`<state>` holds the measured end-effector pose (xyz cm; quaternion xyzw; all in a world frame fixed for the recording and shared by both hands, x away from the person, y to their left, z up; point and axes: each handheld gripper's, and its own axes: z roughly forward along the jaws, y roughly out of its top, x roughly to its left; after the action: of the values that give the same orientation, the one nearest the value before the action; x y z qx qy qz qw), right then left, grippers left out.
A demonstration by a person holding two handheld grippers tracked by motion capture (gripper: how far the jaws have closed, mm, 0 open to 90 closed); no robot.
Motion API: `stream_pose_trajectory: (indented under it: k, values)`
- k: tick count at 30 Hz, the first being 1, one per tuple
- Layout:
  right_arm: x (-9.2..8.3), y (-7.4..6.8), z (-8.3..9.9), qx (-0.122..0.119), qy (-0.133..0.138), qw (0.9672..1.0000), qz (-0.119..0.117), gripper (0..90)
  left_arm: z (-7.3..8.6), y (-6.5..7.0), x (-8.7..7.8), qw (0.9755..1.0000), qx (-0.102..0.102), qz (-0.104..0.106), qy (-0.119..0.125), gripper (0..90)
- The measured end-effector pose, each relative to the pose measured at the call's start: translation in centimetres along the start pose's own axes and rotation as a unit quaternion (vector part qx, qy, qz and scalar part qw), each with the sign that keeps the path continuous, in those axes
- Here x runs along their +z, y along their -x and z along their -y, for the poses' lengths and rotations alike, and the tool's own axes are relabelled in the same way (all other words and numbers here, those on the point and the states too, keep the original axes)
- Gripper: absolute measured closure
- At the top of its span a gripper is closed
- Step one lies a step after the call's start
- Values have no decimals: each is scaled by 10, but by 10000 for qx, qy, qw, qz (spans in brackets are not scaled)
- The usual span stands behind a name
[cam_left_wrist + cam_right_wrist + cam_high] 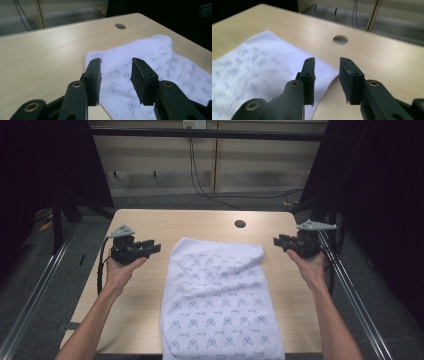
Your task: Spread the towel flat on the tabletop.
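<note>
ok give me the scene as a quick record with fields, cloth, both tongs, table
cloth: white patterned cloth, lying flat on the table, near end hanging over the front edge
left tongs: left tongs open, nothing between the jaws, held above the table left of the cloth
right tongs: right tongs open, nothing between the jaws, held to the right of the cloth
contact: neither tongs touches the cloth
table: light wooden table with a round hole near its far edge

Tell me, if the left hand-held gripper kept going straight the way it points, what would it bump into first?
Probably the white patterned towel. The left hand-held gripper has open, empty jaws aimed at the towel's near top corner on the wooden table. How high it hangs above the cloth is hard to judge.
</note>
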<state>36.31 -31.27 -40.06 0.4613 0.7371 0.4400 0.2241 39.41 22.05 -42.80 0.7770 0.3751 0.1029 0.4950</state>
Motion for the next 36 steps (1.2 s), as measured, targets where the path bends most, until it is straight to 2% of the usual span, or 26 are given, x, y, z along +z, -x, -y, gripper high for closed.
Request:
stream_pose_trajectory:
  k: [2, 3, 4, 6, 7, 8, 9, 10, 11, 12, 14, 16, 18, 21, 22, 23, 24, 25, 26, 30, 33, 34, 36]
  values:
    - [-8, -12, 21, 16, -106, 9997, -225, 618, 15, 5, 5, 9997, 16, 172, -184, 632]
    - [-10, -16, 28, -5, -97, 9994, -322, 615, 22, 8, 8, 9993, 35, 232, -277, 642]
    - [-10, -16, 28, -5, -97, 9994, -322, 615, 29, 12, 11, 9989, 59, 299, -347, 642]
    - [-15, -29, 46, -45, -258, 9977, -629, 606, 47, 22, 17, 9971, 154, 490, -564, 697]
    - [-15, -32, 51, -30, -348, 9968, -721, 606, 52, 25, 20, 9961, 135, 564, -668, 712]
    - [-15, -32, 51, -30, -348, 9968, -721, 606, 52, 25, 20, 9961, 135, 564, -668, 724]
    - [-14, -37, 57, -67, -424, 9958, -804, 611, 57, 27, 23, 9947, 253, 562, -820, 724]
    - [-12, -42, 65, -88, -559, 9943, -898, 617, 60, 29, 25, 9938, 288, 587, -896, 742]
    - [-10, -46, 71, -122, -656, 9930, -970, 624, 64, 29, 27, 9931, 315, 615, -949, 750]
    - [-2, -52, 84, -185, -865, 9901, -1088, 633, 69, 30, 30, 9921, 348, 682, -997, 762]
    - [7, -55, 95, -151, -1039, 9874, -1185, 641, 72, 31, 34, 9912, 401, 671, -1067, 741]
    - [19, -58, 103, -204, -1287, 9843, -1194, 633, 71, 30, 37, 9919, 390, 622, -1032, 694]
    - [27, -61, 107, -259, -1382, 9832, -1164, 621, 71, 29, 41, 9925, 405, 523, -1028, 672]
    - [30, -62, 105, -304, -1364, 9833, -1162, 620, 72, 29, 45, 9917, 383, 530, -1110, 664]
    - [31, -63, 104, -351, -1353, 9836, -1138, 634, 74, 30, 45, 9915, 479, 488, -1110, 664]
    - [31, -65, 106, -433, -1329, 9850, -1014, 702, 74, 31, 45, 9913, 489, 461, -1136, 720]
    - [31, -65, 106, -433, -1329, 9850, -1014, 702, 74, 31, 45, 9912, 487, 439, -1151, 720]
    - [30, -66, 106, -497, -1346, 9853, -930, 760, 74, 31, 44, 9911, 494, 410, -1164, 749]
    - [26, -66, 107, -525, -1416, 9851, -827, 850, 76, 32, 42, 9909, 519, 419, -1168, 840]
    - [17, -67, 113, -393, -1397, 9857, -860, 886, 79, 34, 38, 9905, 439, 499, -1203, 882]
    - [2, -72, 121, -391, -1450, 9846, -896, 893, 81, 44, 34, 9891, 534, 507, -1276, 891]
    - [-1, -73, 122, -324, -1474, 9842, -931, 894, 81, 44, 34, 9891, 534, 507, -1276, 892]
    - [-7, -76, 126, -360, -1475, 9833, -1003, 894, 84, 51, 33, 9882, 589, 588, -1285, 893]
